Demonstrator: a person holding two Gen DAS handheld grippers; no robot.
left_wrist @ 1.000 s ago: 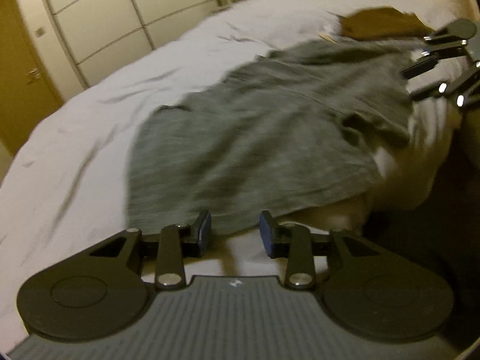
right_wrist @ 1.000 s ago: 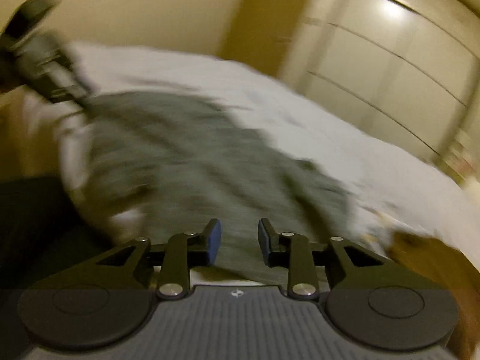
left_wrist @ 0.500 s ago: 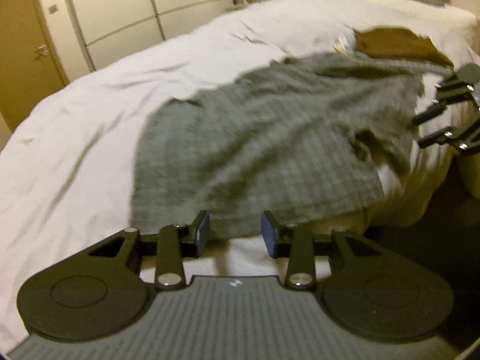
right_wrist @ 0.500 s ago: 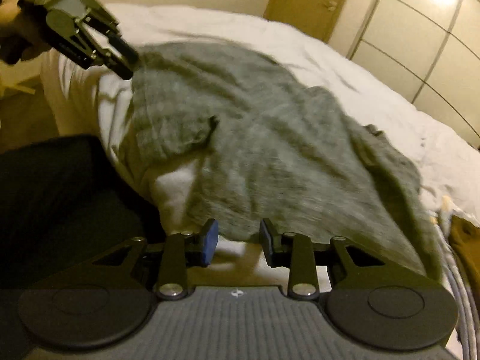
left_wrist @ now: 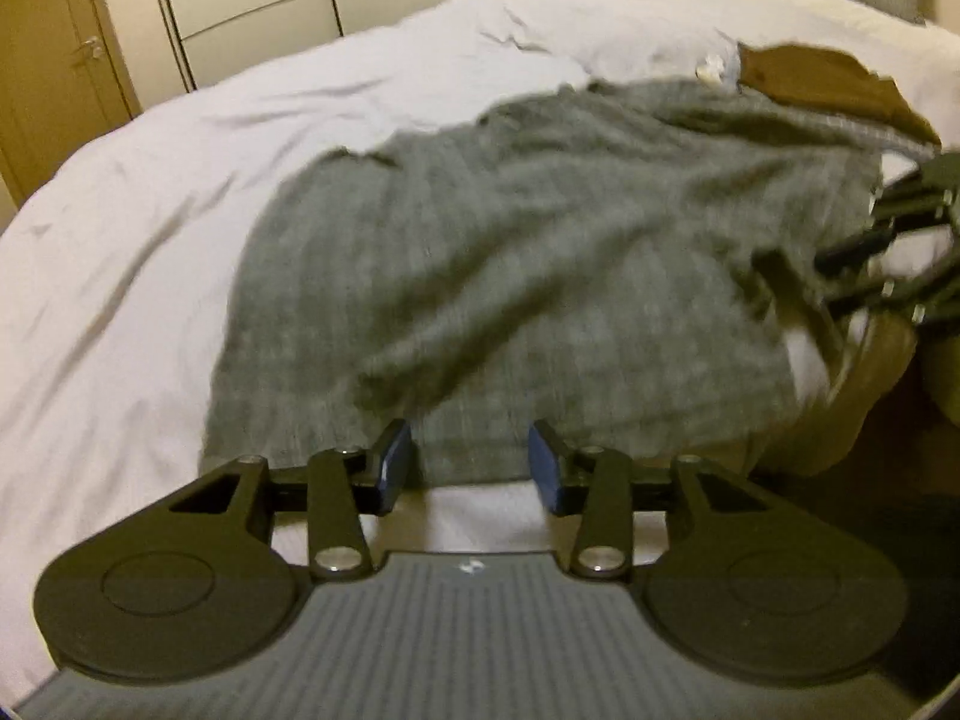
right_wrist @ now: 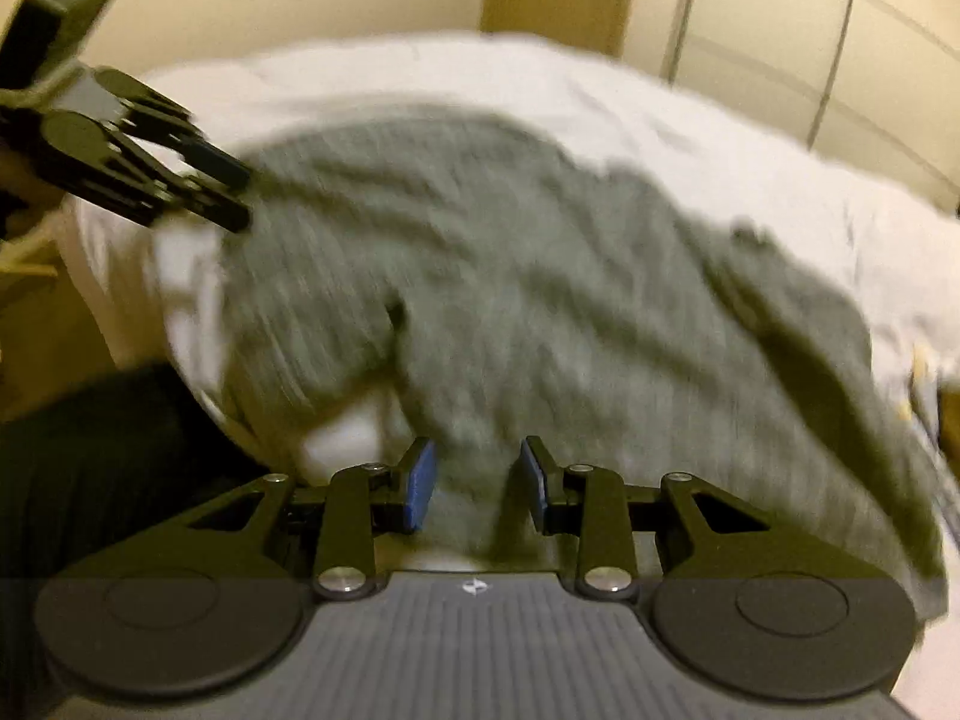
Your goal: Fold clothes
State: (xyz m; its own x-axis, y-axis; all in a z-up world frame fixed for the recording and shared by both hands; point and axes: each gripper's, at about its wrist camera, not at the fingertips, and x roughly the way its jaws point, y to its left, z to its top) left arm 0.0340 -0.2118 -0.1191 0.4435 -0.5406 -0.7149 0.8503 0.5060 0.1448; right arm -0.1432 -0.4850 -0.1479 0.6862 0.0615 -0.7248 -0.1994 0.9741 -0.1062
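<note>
Lying spread on the white bed (left_wrist: 150,192), the grey garment (left_wrist: 540,252) is hanging a little over the near edge. Both jaws of the left hand-held gripper (left_wrist: 470,468) and the right hand-held gripper (right_wrist: 477,483) are standing apart, gripping nothing. The fabric is looking soft, limp and light; I would take it at the hem corners.

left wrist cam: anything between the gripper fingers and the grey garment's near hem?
Only a bare strip of white bedsheet between the open left gripper and the grey garment, seen in the left wrist view.
</note>
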